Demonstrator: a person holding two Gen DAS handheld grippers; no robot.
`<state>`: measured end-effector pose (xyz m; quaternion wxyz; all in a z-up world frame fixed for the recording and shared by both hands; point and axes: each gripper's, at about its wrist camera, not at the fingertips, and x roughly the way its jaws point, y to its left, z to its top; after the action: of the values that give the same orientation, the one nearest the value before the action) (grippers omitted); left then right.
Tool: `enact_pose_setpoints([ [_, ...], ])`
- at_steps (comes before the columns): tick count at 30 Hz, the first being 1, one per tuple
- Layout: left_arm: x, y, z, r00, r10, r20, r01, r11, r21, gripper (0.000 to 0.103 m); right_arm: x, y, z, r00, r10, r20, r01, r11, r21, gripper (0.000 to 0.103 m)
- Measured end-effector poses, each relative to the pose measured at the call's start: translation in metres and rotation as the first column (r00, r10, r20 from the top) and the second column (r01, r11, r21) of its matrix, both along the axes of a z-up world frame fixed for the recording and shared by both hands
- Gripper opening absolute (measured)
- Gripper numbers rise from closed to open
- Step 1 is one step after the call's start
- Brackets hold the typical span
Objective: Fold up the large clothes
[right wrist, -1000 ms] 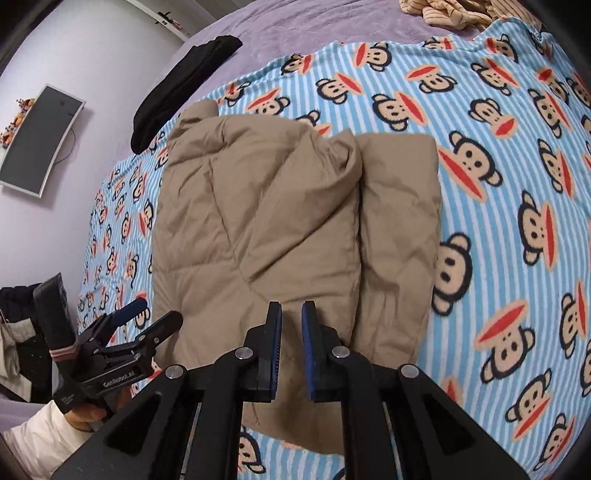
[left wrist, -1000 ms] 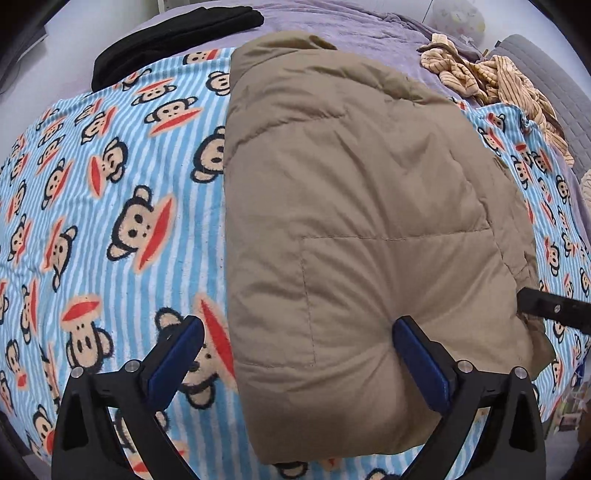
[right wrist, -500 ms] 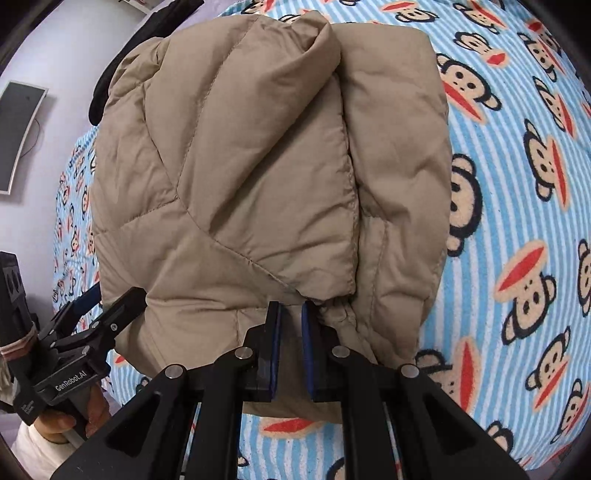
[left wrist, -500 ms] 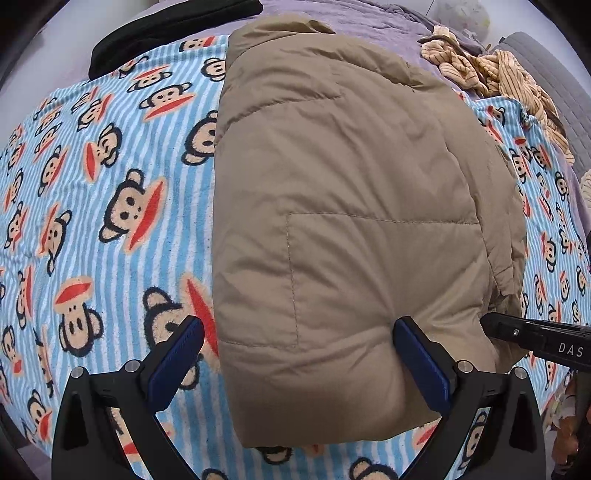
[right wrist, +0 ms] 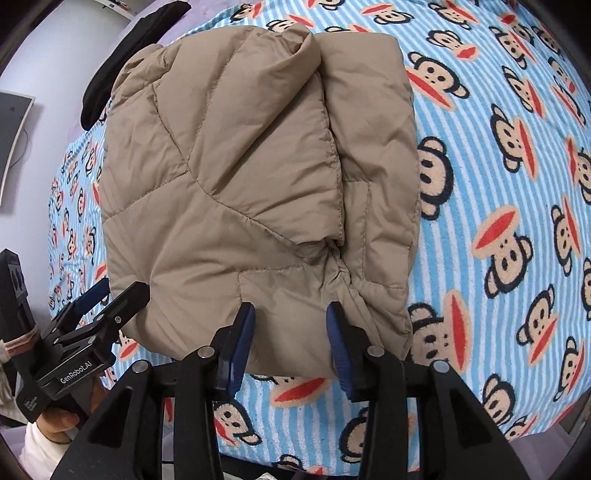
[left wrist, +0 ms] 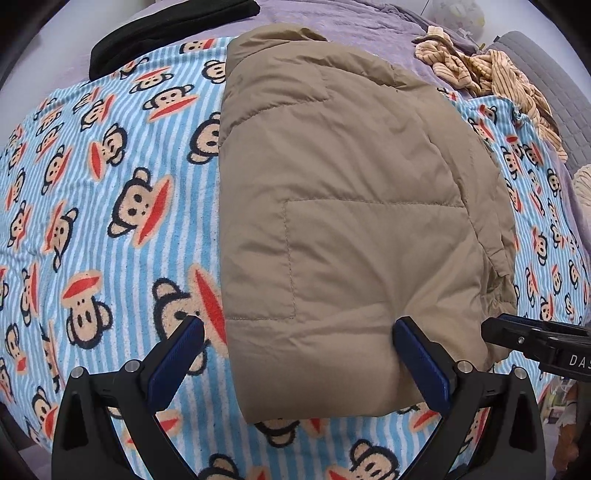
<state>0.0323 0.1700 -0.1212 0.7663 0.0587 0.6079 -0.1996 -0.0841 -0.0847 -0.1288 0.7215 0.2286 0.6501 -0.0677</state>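
Note:
A tan quilted puffer jacket (left wrist: 351,221) lies folded lengthwise on a blue striped monkey-print blanket (left wrist: 110,206); it also shows in the right wrist view (right wrist: 240,192), with a sleeve folded over its top. My left gripper (left wrist: 295,354) is wide open over the jacket's near left corner, holding nothing; it also shows in the right wrist view (right wrist: 107,299). My right gripper (right wrist: 290,343) is partly open at the jacket's near hem, its blue pads either side of the fabric edge; its tip shows in the left wrist view (left wrist: 517,332).
A black garment (left wrist: 166,29) lies at the far left on the purple bed sheet (left wrist: 369,22). A striped tan garment (left wrist: 487,74) is bunched at the far right. A wall monitor (right wrist: 11,147) is at the left. The blanket's near edge (right wrist: 406,443) drops off the bed.
My right gripper has moved in to the jacket's near hem and opened from shut. My left gripper stayed open and shifted slightly along the near corner.

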Motion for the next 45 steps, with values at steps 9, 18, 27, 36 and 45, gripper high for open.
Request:
enact_pose_setpoints([
  [9,-0.015,0.005,0.015,0.999,0.021,0.045,-0.023,0.999,0.031,0.103,0.009,0.008,0.008,0.999,0.036,0.014,-0.036,0.999,-0.013,0.054],
  [18,-0.038,0.014,0.047,0.992,0.056,0.116,-0.066,0.994,0.091,0.103,-0.019,0.005,0.026,0.998,0.025,0.059,-0.027,0.999,0.021,0.061],
  [27,-0.063,0.022,0.106,0.974,0.09,0.21,-0.107,0.992,0.071,0.103,-0.042,0.006,0.082,0.986,0.049,0.159,-0.039,0.997,-0.069,0.073],
  [36,-0.076,0.027,0.158,0.945,0.14,0.296,-0.163,0.985,0.055,0.103,-0.045,0.024,0.149,0.939,0.107,0.327,-0.031,0.973,-0.231,0.103],
  [45,-0.083,0.028,0.176,0.931,0.155,0.33,-0.18,0.983,0.045,0.103,-0.046,0.03,0.171,0.93,0.115,0.35,-0.011,0.958,-0.286,0.103],
])
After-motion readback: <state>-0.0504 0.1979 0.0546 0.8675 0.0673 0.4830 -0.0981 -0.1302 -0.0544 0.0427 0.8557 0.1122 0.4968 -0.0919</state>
